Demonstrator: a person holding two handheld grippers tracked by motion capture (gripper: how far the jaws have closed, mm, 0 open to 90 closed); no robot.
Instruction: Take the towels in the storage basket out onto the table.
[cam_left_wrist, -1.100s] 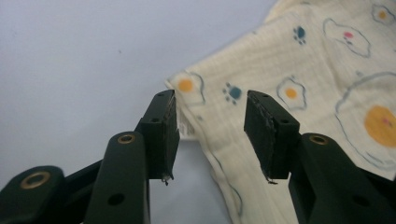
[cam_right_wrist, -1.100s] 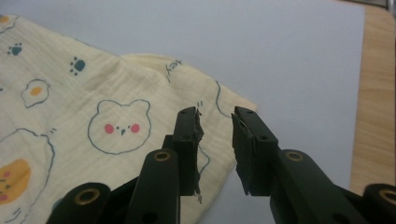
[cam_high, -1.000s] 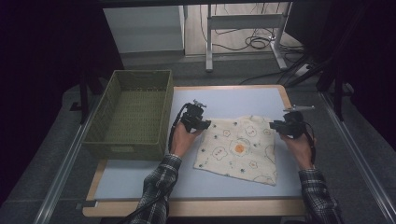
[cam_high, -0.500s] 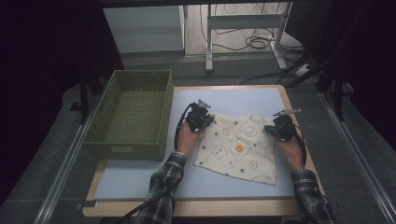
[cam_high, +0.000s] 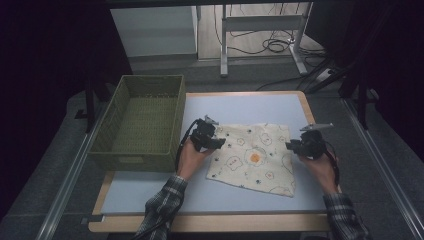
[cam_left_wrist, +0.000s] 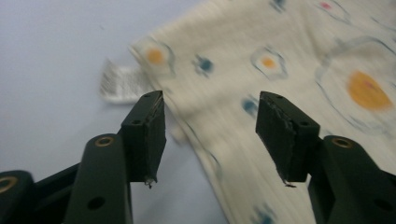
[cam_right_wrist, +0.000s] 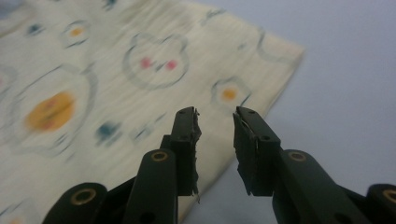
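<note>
Nearest the person, two plaid-sleeved forearms are entering from the bottom of the high view, each hand carrying a gripper. The left gripper (cam_high: 216, 141) is hovering over the left edge of the cloth (cam_high: 252, 157); its jaws have just been opening and are standing moderately wide, one over the bare table (cam_high: 150, 187) and one over the fabric, with the cloth's edge lying below the gap and nothing pinched. In the left gripper view, the cloth (cam_left_wrist: 280, 60) is showing a small white label (cam_left_wrist: 119, 84) projecting from that edge near the far corner. The right gripper (cam_high: 291, 146) is hovering at the cloth's right edge; its jaws have just been opening too, but are standing only a narrow gap apart, and in the right gripper view the cloth (cam_right_wrist: 116, 93) is lying beneath them, ungripped.

The cloth is lying flat and spread out, slightly skewed, on the right half of the pale blue table. It is judged to be light, thin and limp: it will be draping and folding under its own weight, sliding easily on the smooth top, and is not fragile. The best holds are judged to be the edges or corners, pinched low so that one jaw slips under the hem.

Farther left, a green basket (cam_high: 176, 107) is standing beside the cloth.
</note>
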